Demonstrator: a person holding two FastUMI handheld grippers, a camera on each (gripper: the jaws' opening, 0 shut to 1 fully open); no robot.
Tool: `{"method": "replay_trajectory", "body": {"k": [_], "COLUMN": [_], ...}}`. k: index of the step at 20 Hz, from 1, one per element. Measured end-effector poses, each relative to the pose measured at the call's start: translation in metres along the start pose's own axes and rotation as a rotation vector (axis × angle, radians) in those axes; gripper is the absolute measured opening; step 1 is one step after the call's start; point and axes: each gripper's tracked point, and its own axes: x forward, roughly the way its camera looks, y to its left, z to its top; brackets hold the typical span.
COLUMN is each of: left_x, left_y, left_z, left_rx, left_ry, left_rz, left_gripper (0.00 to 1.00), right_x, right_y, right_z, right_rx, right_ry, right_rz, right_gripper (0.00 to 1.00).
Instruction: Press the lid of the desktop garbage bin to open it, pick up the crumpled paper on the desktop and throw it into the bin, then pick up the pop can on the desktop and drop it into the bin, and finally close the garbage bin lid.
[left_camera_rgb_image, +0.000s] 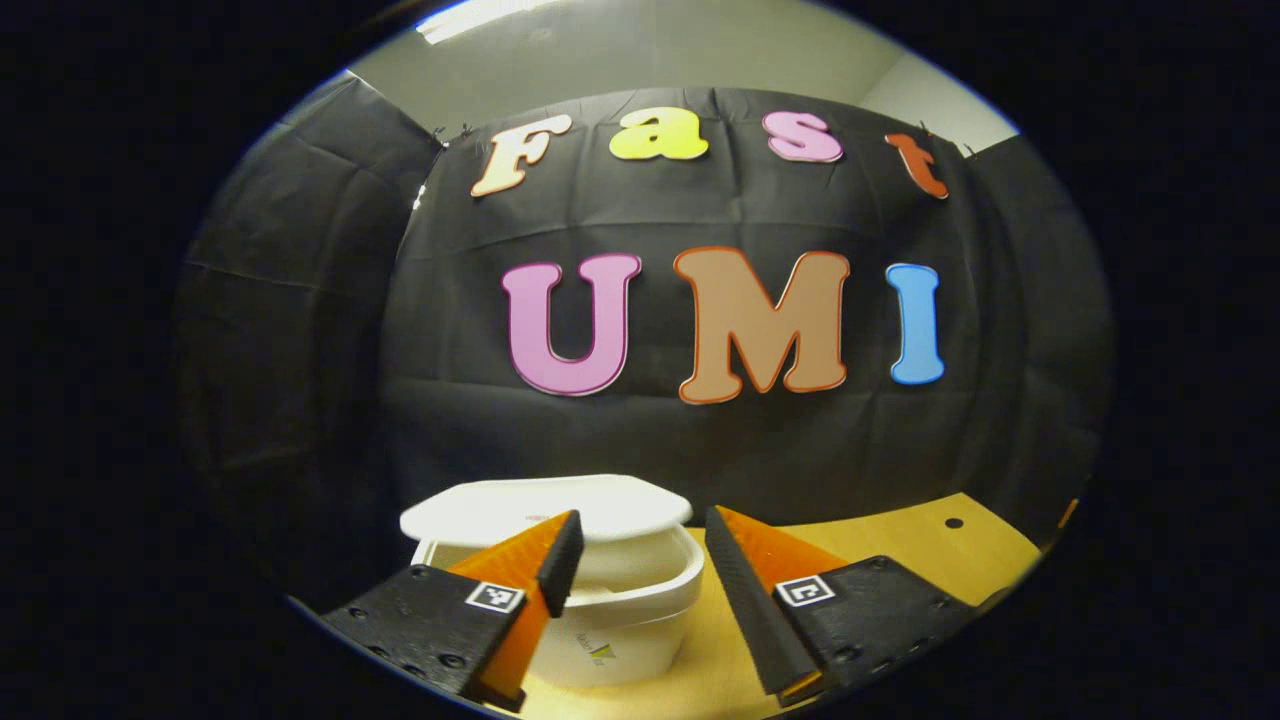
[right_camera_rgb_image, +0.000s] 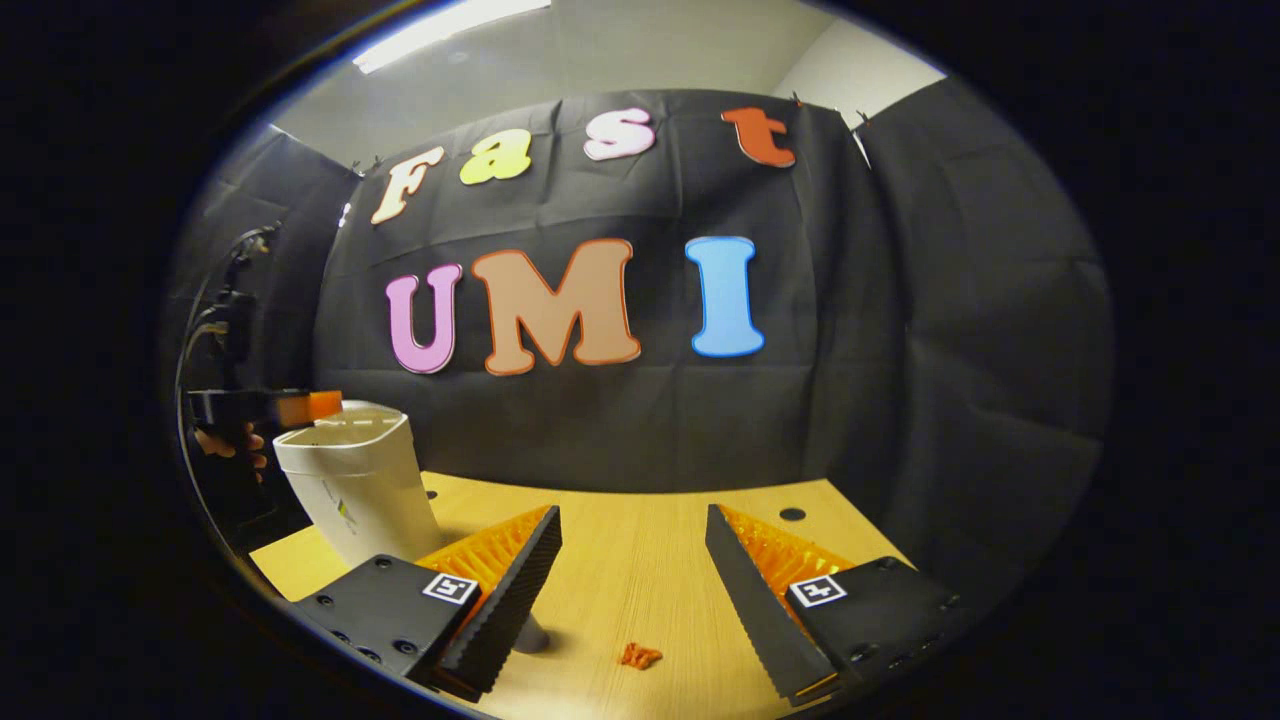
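Garbage bin (left_camera_rgb_image: 620, 620) first, in the left gripper view: it stands on the wooden table (left_camera_rgb_image: 900, 550) toward the table's left edge, its white lid (left_camera_rgb_image: 545, 505) lying flat across the rim and, as far as I can tell, down. The left gripper (left_camera_rgb_image: 642, 520) hovers close over it with its two fingers spread wide and nothing between them, one tip over the lid's near edge and the other off to the side above bare table. Judging by the closed lid, the step in hand is the press that opens it. That would go best with the fingers drawn together, or one tip brought squarely over the lid's push point, then pressed straight down. A push from the side could slide or tip so light a bin. In the right gripper view the bin (right_camera_rgb_image: 365, 490) stands near the table's far left corner, with the left gripper (right_camera_rgb_image: 300, 407) held level at its top edge by a hand (right_camera_rgb_image: 228, 440) reaching in from beyond the table's left edge; whether it touches the lid I cannot tell. The right gripper (right_camera_rgb_image: 633, 515) hangs low over the middle of the table (right_camera_rgb_image: 650, 580), its fingers spread apart and holding nothing, pointing toward the far edge. A small crumpled orange scrap (right_camera_rgb_image: 640, 655), probably the paper, lies on the table just below and between its fingers, and a greyish object (right_camera_rgb_image: 530, 637) peeks from behind one finger, too hidden to name
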Motion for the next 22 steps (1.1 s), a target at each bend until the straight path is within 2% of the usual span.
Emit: {"method": "replay_trajectory", "body": {"k": [2,6,14,20,21,22], "left_x": [-0.017,-0.049,-0.093,-0.113,-0.115,-0.116], "left_y": [-0.004,-0.007,-0.005,0.008,0.013,0.017], "left_z": [0.003,-0.010,-0.049,-0.064,-0.066,-0.067], "left_rx": [0.011,0.027,0.052,0.068,0.075,0.080], "left_ry": [-0.037,-0.049,0.037,0.085,0.091,0.098], "left_rz": [-0.007,-0.011,-0.014,0.012,0.020,0.030], "left_gripper": [0.92,0.93,0.93,0.93,0.93,0.93], "right_x": [0.011,0.033,0.071,0.096,0.097,0.100], "right_y": [-0.002,-0.001,0.009,-0.003,-0.004,-0.006], "right_z": [-0.024,-0.079,-0.179,-0.241,-0.248,-0.255], "right_rx": [0.018,0.034,-0.122,-0.233,-0.242,-0.251], "right_ry": [0.076,0.232,0.435,0.582,0.602,0.617], "right_rz": [0.017,0.041,0.030,-0.027,-0.031,-0.034], "right_gripper": [0.97,0.96,0.96,0.96,0.92,0.82]}}
